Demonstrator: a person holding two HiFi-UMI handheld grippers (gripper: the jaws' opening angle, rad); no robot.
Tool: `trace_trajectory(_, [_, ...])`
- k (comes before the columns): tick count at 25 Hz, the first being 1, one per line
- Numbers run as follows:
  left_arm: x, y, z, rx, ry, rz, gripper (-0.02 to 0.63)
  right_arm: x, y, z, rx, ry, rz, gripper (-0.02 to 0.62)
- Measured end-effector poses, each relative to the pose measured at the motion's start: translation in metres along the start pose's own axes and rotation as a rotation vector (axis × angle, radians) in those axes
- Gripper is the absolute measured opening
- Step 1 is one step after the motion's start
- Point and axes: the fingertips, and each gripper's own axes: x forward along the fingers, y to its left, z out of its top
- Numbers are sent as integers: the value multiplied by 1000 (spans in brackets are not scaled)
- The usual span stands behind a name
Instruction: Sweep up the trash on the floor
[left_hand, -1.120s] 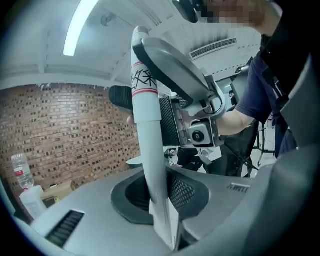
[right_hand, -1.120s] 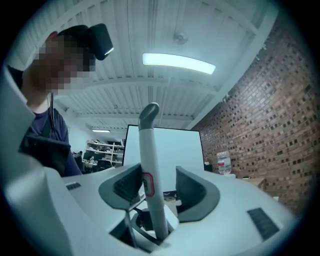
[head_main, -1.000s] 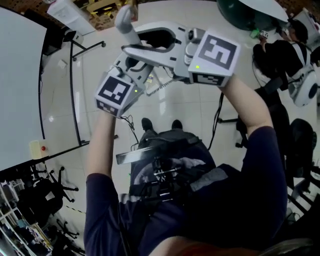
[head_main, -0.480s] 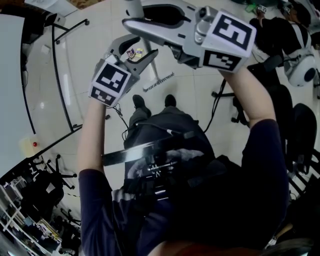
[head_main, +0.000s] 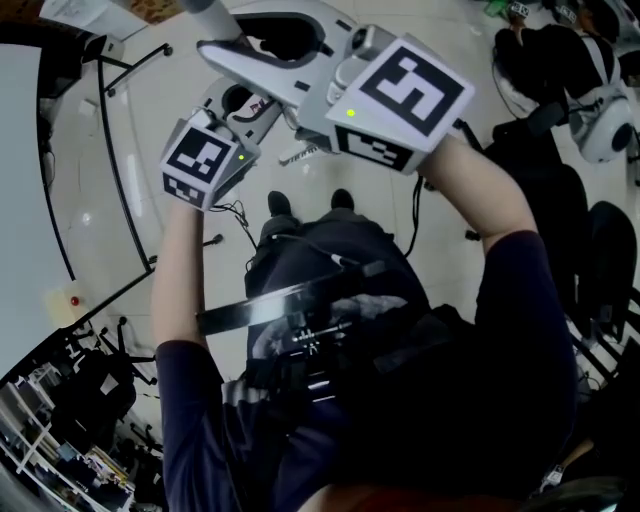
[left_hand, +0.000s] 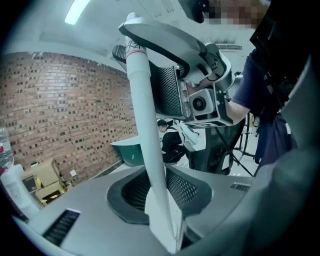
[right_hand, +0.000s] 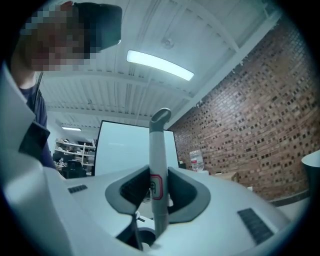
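Pale floor (head_main: 170, 90) all round, a white board (head_main: 22, 150) on the left, dark chairs (head_main: 600, 270) crowding the right. The right gripper (right_hand: 158, 174) pinches the broom handle (left_hand: 145, 125) near its top; the left gripper (left_hand: 161, 177), its jaws just closing, clamps it lower down. The brush (head_main: 302, 154) sits ahead of the person's shoes (head_main: 281, 206)

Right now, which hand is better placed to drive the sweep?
Left, probably: the left gripper, jaws just closing round the broom handle, sits lower, nearer the brush; the right gripper holds the top.
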Motion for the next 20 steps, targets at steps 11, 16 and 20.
trace_trajectory(11, [-38,103,-95,-128,-1,7,91,110,-28,-77,30,67,-294,123])
trace_trajectory(16, [-56,151,-172,-150,47,-13,87,167,-44,-144,105,118,-412,123])
trace_trajectory(20, [-63,176,-239,-150,101,-23,87,202,-44,-207,139,183,-435,123])
